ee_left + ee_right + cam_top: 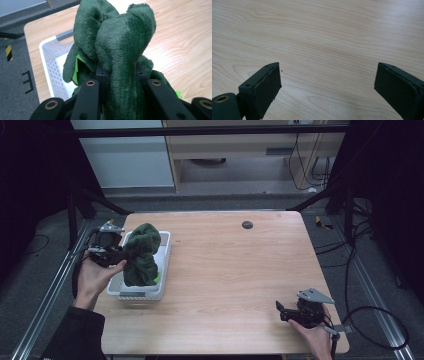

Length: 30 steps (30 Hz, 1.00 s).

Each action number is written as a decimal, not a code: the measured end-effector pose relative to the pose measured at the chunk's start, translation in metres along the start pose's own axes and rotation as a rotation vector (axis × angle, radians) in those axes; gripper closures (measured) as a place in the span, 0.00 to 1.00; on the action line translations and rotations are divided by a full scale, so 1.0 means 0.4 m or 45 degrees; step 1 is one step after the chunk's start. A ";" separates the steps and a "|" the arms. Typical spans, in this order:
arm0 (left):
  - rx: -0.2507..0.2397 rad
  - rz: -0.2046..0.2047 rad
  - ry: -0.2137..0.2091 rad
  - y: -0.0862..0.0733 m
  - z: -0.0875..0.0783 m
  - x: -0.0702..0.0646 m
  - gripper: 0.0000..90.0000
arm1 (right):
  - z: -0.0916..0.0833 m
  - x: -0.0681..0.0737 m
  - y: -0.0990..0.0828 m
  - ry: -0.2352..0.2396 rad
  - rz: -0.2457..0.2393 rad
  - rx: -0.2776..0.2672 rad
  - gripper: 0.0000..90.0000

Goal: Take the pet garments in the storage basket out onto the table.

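**Green plush half out of basket, L grip on a fold only**

L side first: left gripper (116, 254) clamped on the dark green fuzzy plush cloth (142, 255), jaws pinched tight on a thick fold of it w/ fabric bulging out above and either side of the pads. Cloth hangs bunched and upright over the white perforated plastic basket (165, 251) at the table's left edge; lower end looks to be inside the basket, can't tell if it's touching the floor of it. Bright green tag or trim (76, 68) peeking out of a fold.

Risks, imo:
- grip is on one fold, not the bulk → pile is slippery, could slide out under own weight
- trailing end may snag the basket rim and drag or tip the basket, it's light and near the edge

Mid: bare light wooden table (235, 265), nothing in the way.

R side: right gripper (287, 312) low over the near right corner, jaws wide apart, nothing between them, well apart from the cloth.
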<state>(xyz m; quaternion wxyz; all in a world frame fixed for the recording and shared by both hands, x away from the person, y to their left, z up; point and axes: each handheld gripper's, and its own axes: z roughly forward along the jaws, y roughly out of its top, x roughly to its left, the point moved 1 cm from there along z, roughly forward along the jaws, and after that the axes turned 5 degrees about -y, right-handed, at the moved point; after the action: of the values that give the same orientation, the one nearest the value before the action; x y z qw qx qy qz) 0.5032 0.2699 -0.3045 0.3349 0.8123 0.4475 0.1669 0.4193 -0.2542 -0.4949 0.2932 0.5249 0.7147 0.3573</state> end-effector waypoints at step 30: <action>0.022 0.221 -0.172 0.036 0.033 -0.161 0.81 | -0.007 -0.006 0.002 -0.021 0.009 -0.028 0.08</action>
<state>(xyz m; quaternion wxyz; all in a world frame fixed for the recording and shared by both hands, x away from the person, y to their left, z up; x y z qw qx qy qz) 0.4847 0.2051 -0.3021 0.3416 0.8602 0.3533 0.1361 0.4180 -0.2571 -0.4926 0.3037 0.5269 0.7065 0.3618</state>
